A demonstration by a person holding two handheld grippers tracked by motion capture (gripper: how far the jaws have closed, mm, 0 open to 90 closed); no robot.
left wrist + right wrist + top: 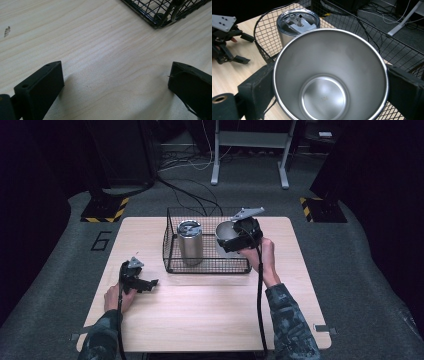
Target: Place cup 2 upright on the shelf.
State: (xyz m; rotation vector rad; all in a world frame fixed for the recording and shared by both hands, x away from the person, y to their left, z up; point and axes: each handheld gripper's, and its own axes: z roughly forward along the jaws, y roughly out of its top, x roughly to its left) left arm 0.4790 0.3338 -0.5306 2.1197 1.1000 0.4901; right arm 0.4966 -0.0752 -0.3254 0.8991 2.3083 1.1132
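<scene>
A lidless steel cup (329,82) sits between the jaws of my right gripper (329,75), which is shut on its sides. In the high view the cup (226,232) is over the right half of a black wire basket (207,266), its rim above the basket's rim; I cannot tell whether it touches the basket floor. A lidded steel tumbler (190,242) stands upright in the basket's left half, also visible just behind the cup as tumbler (298,22). My left gripper (148,283) rests low on the table left of the basket, open, nothing between its jaws (117,72).
The wooden table (200,320) has bare room in front of the basket and on both sides. A basket corner (160,17) lies ahead and right of the left gripper. Cables and desk legs (250,150) are on the floor behind.
</scene>
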